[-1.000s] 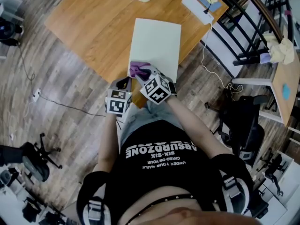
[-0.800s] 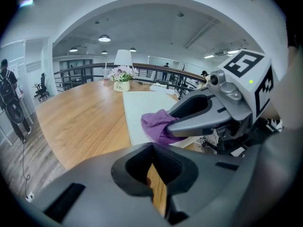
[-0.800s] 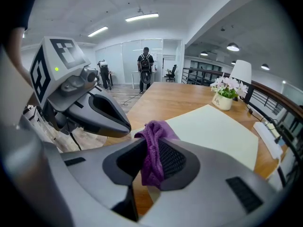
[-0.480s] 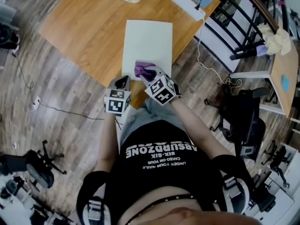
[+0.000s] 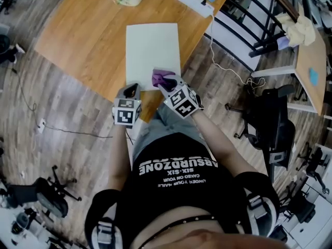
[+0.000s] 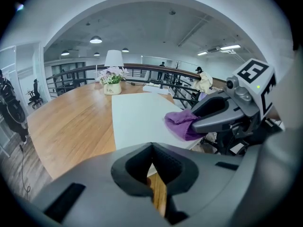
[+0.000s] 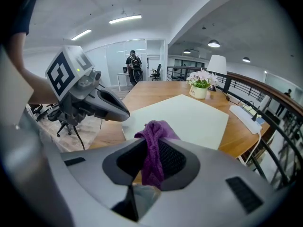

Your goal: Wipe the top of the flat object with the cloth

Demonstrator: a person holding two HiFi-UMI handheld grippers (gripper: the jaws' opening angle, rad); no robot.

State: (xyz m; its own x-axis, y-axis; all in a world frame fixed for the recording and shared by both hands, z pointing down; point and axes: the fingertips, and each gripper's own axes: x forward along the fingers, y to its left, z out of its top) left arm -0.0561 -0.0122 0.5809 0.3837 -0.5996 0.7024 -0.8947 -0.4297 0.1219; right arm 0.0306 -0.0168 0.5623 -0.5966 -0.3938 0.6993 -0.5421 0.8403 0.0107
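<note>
I found the right gripper (image 7: 150, 167) clamped on the purple cloth (image 7: 154, 141), with 1 fold of it pinched between the jaws and the rest bunched ahead of the tips. The cloth (image 5: 162, 78) rested on the near right corner of the flat object (image 5: 153, 48), a pale rectangular sheet lying flat on the wooden table (image 5: 78, 40). The left gripper (image 6: 152, 168) had its jaws pressed together with nothing between them; in the head view it (image 5: 130, 90) sat at the table's near edge, just beside the sheet's near left corner, and I could not tell whether it touched. A flower pot (image 6: 112, 87) stood beyond the sheet's far end. A black office chair (image 5: 270, 126) stood on the floor to the right.
</note>
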